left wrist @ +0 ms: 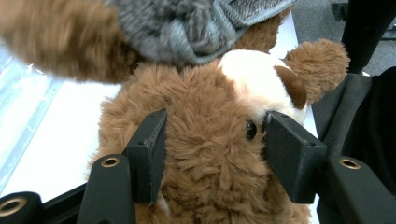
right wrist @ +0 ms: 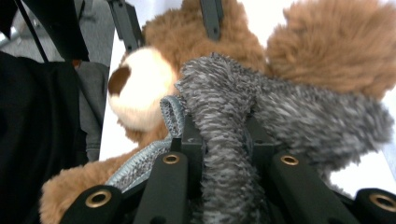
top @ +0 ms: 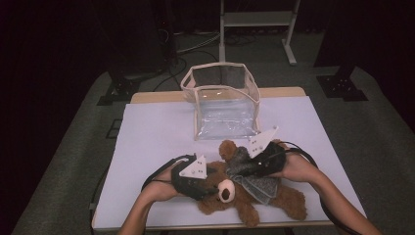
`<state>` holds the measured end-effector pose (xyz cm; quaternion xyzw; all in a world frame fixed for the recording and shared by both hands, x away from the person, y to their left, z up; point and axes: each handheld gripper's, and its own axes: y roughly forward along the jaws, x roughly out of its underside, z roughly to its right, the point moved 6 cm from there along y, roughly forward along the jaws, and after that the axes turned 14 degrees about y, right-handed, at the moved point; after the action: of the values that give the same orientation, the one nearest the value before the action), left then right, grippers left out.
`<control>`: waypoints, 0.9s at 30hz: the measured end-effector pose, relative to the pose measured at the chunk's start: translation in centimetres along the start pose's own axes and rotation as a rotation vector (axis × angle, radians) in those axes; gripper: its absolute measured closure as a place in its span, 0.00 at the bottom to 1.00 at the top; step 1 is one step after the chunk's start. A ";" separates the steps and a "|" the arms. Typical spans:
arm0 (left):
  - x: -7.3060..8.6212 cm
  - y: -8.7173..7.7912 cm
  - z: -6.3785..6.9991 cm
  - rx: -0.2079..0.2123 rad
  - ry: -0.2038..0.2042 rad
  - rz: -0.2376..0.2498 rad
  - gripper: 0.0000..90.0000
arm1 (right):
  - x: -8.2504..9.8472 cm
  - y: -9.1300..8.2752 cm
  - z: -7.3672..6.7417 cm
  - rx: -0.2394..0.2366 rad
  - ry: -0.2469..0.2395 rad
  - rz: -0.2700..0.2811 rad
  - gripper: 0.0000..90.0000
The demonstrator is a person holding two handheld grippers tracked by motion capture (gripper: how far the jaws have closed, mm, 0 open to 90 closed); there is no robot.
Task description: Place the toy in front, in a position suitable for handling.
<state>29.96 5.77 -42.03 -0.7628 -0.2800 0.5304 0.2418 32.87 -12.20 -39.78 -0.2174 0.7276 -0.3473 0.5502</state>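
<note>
The left gripper (left wrist: pixel 212 154) clamps the shaggy brown teddy bear's (left wrist: pixel 205 140) head, the right gripper (right wrist: pixel 224 154) pinches its fuzzy grey knit garment (right wrist: pixel 224 121), beyond them the clear plastic bag (top: pixel 222 100) with nothing inside.

Teddy bear (left wrist: pixel 201 154): brown plush between the left gripper's black fingers (left wrist: pixel 149 149), cream muzzle, dark brown nose. Scarf (right wrist: pixel 224 140): grey and white flecked knit between the right gripper's black fingers (right wrist: pixel 191 140). Worktop (top: pixel 156 127): white. Pouch (top: pixel 222 103): clear with beige trim.

Clear pouch (top: pixel 222 100) blocks far centre; bare table (top: pixel 151 132) left, right open.
</note>
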 end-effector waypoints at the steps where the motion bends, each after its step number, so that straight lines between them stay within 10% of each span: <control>1: -0.1 -0.1 0.0 -0.007 0.000 -0.001 0.45 | 0.5 -0.3 0.2 0.007 0.007 0.007 0.83; 9: -0.2 -2.5 -0.5 -0.059 0.007 -0.005 0.45 | 2.7 -2.3 1.1 0.043 0.052 0.033 0.83; 27: -0.3 2.1 -0.4 -0.017 -0.006 -0.040 0.50 | 1.5 -1.6 -1.2 0.033 -0.001 0.033 0.83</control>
<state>30.66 3.99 -43.12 -0.7576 -0.3003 0.5253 0.2450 31.19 -13.98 -39.32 -0.1965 0.7249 -0.3501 0.5598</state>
